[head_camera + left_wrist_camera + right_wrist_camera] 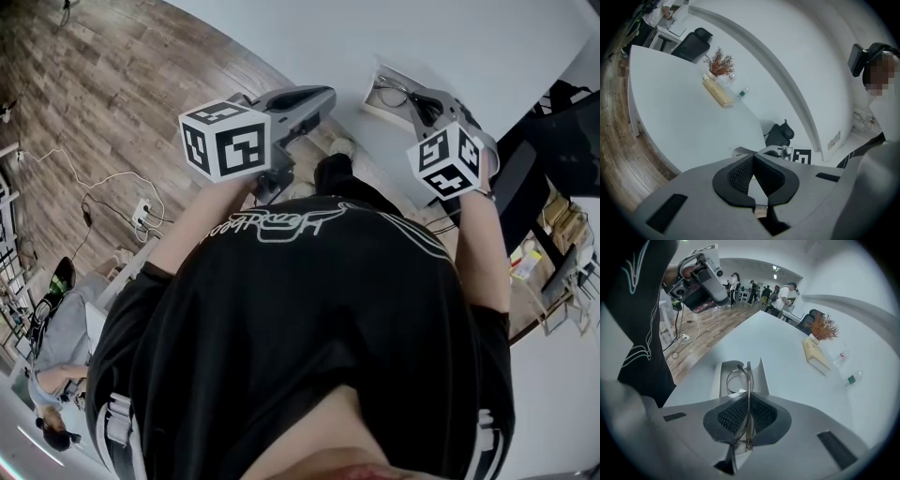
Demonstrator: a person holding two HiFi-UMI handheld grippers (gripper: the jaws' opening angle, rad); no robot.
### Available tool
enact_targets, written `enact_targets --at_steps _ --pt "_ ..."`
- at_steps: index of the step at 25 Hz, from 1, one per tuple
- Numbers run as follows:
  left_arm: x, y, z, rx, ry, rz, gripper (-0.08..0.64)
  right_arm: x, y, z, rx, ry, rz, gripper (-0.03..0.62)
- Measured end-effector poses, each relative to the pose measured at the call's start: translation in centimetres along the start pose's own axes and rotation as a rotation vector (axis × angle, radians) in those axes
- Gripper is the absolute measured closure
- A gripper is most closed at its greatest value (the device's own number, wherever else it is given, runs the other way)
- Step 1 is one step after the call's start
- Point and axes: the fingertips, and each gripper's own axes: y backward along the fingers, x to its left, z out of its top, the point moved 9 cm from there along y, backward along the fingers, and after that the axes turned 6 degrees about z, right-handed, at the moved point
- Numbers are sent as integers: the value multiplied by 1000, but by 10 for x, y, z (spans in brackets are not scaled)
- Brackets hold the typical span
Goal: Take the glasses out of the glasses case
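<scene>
The right gripper (749,403) is clamping its jaws on the glasses (748,383) — the thin metal frame is standing edge-on between the black pads, its long axis running straight out along the jaws toward the far side. One lens rim is curving off to the left just past the pad tips, right over the open glasses case (718,378). Whether the frame is touching the case's inside or hanging clear of it, I cannot tell. I am judging the lift as barely begun, and the coming move as a pull up and back toward the person, so the far end clears the raised walls.

The left gripper (753,160) is holding its jaws together on nothing, the tips meeting above the bare white table (684,117). In the head view it is hovering off the table's near edge, to the left and well apart from the case, so the right gripper is the nearer one and is working alone. Nothing is pinning the case down — it looks light, and it may be dragged along if a temple catches.

The case is lying by the table's near edge, and only the glasses are showing in it. Farther off to the right, a tan box (815,355) and a vase of dried sprigs (824,329) are standing well apart from it.
</scene>
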Motion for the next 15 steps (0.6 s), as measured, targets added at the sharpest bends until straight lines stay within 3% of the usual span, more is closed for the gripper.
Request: enact_targets --at_steps 15 --pt "-3 15 -1 -11 -11 -6 552 4 13 9 -1 10 -40 574"
